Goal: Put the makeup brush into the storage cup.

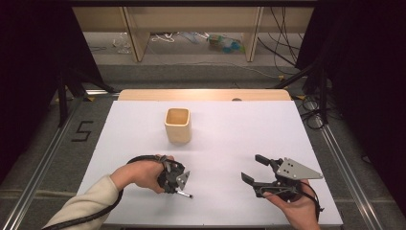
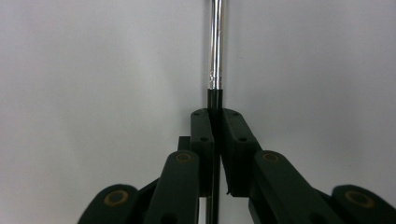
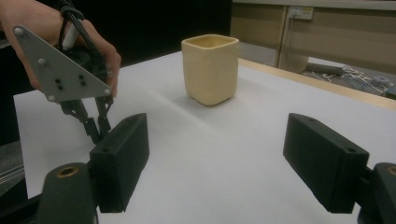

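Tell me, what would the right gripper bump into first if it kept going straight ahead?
Probably nothing soon. The right gripper points over bare white table, with the cream cup slightly left of its line; it might graze the cup, but depth is hard to judge.

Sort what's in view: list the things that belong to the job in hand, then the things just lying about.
In the job:
- left gripper, jaws shut on the pen
- pen, black grip, silver barrel, lying on the table
- cup, likely where it goes
- right gripper, open and apart

Lying about:
- cables on the floor behind
- litter under the bench
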Action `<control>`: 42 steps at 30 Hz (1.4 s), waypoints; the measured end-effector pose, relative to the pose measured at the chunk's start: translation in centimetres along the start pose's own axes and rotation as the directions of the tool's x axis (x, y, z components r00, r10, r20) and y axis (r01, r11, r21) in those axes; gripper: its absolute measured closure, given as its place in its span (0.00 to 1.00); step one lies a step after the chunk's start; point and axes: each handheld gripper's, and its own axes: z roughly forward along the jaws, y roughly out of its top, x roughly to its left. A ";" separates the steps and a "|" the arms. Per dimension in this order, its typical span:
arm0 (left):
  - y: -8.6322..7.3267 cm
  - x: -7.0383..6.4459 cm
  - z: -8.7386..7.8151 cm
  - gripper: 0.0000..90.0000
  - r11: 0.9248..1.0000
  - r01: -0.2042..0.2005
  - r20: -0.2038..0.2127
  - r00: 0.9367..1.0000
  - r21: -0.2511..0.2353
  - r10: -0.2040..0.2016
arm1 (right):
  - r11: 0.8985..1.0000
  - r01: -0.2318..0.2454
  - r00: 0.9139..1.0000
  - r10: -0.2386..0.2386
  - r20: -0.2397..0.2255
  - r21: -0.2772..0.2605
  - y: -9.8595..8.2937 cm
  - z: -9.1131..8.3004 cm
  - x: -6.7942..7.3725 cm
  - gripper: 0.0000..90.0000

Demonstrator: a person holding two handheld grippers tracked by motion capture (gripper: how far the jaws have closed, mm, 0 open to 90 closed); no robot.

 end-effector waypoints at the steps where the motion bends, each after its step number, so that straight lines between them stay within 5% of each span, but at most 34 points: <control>1: -0.1 0.0 0.0 0.93 1.000 -0.002 -0.003 1.000 -0.006 0.001 | 1.000 0.000 1.000 0.000 0.000 0.000 0.0 0.0 0.0 0.26; 13: -0.9 -0.6 -0.5 0.93 0.998 0.026 -0.026 0.999 -0.063 -0.028 | 1.000 0.022 1.000 -0.022 0.002 -0.015 0.0 0.1 -0.2 0.26; 16: -1.3 -0.8 -0.8 0.93 0.994 0.042 -0.046 0.998 -0.103 -0.047 | 1.000 -0.005 1.000 0.005 -0.004 0.000 0.0 0.1 0.0 0.26; 24: -2.0 -1.2 -1.6 0.93 0.980 0.056 -0.113 0.990 -0.190 -0.079 | 1.000 0.013 1.000 -0.013 0.005 -0.004 0.0 0.1 -0.1 0.26; 26: -2.1 -1.1 -1.7 0.93 0.982 0.048 -0.115 0.991 -0.181 -0.070 | 1.000 0.001 1.000 -0.001 0.002 -0.003 -0.1 0.1 0.0 0.26; 27: -2.2 -1.3 -1.6 0.93 0.974 0.071 -0.116 0.988 -0.217 -0.098 | 1.000 0.000 1.000 0.000 0.003 -0.004 -0.1 0.1 0.0 0.26; 29: -2.4 -1.3 -1.9 0.93 0.975 0.059 -0.130 0.988 -0.215 -0.088 | 1.000 -0.002 1.000 0.002 0.002 -0.003 0.0 0.1 0.0 0.26; 42: -4.0 -2.0 -2.5 0.93 0.939 0.109 -0.173 0.970 -0.327 -0.173 | 1.000 0.004 1.000 -0.004 0.005 0.004 0.0 0.1 0.0 0.26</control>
